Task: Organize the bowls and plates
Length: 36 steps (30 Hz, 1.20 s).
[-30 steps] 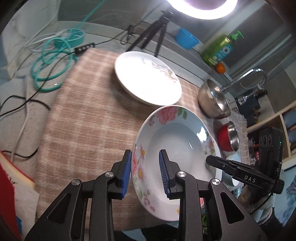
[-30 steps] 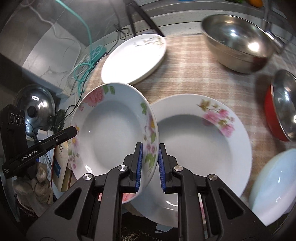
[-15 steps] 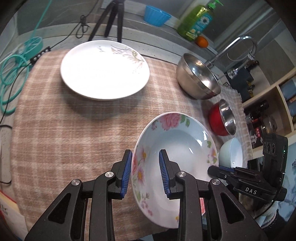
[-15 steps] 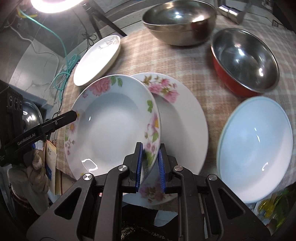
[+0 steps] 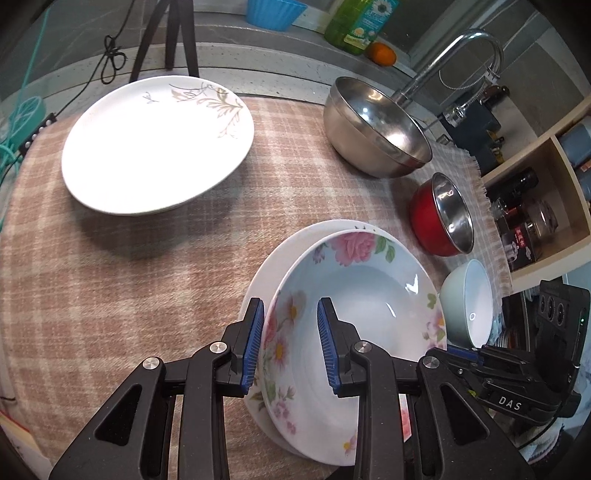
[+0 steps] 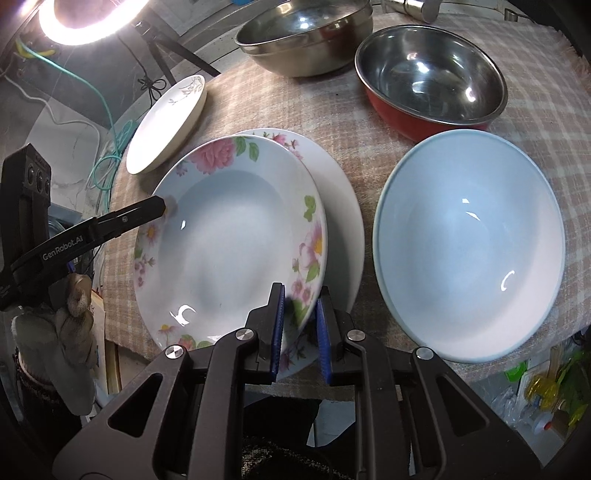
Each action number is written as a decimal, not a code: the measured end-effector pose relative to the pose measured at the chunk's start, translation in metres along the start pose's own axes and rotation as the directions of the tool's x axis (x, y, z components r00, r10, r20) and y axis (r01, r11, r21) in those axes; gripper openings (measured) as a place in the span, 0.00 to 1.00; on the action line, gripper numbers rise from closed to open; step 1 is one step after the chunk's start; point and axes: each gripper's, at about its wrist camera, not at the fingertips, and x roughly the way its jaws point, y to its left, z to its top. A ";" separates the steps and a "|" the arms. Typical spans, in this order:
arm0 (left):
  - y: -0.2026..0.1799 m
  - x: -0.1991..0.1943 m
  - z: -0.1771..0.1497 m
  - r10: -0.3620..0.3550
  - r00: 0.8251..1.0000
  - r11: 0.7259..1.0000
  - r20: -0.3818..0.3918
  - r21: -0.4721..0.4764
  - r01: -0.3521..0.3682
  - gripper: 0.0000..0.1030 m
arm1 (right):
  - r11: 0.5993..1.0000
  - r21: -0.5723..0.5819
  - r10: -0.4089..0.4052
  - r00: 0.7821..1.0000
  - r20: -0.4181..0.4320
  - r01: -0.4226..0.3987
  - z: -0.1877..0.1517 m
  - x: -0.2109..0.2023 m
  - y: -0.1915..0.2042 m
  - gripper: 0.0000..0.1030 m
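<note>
Both grippers hold one deep floral plate (image 5: 354, 306) (image 6: 236, 236) by opposite rims. My left gripper (image 5: 290, 345) is shut on its near-left rim, and my right gripper (image 6: 300, 328) is shut on its near-right rim. The plate hangs over a second floral plate (image 5: 273, 266) (image 6: 340, 206) lying on the checked cloth, shifted a little to one side; I cannot tell whether they touch. A white leaf-patterned plate (image 5: 159, 144) (image 6: 170, 122) sits at the back left. A pale blue bowl (image 6: 469, 240), a red steel-lined bowl (image 6: 432, 74) and a steel bowl (image 6: 306, 33) stand on the right and behind.
The checked cloth (image 5: 110, 295) covers the counter. A tripod (image 5: 166, 37) with a ring light, cables, a blue cup (image 5: 273, 13), a green soap bottle (image 5: 358, 26) and an orange line the back. A tap (image 5: 461, 55) and a shelf (image 5: 535, 206) with jars are on the right.
Both grippers have carried the floral plate sideways and slightly down, from beside the second floral plate to over it. Their grip has not changed.
</note>
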 end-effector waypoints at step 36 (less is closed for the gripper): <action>-0.012 0.013 0.013 0.077 0.997 0.994 0.005 0.083 -0.077 0.27 | 0.983 -0.140 -0.118 0.993 0.001 0.117 -0.005 0.001 0.024 0.34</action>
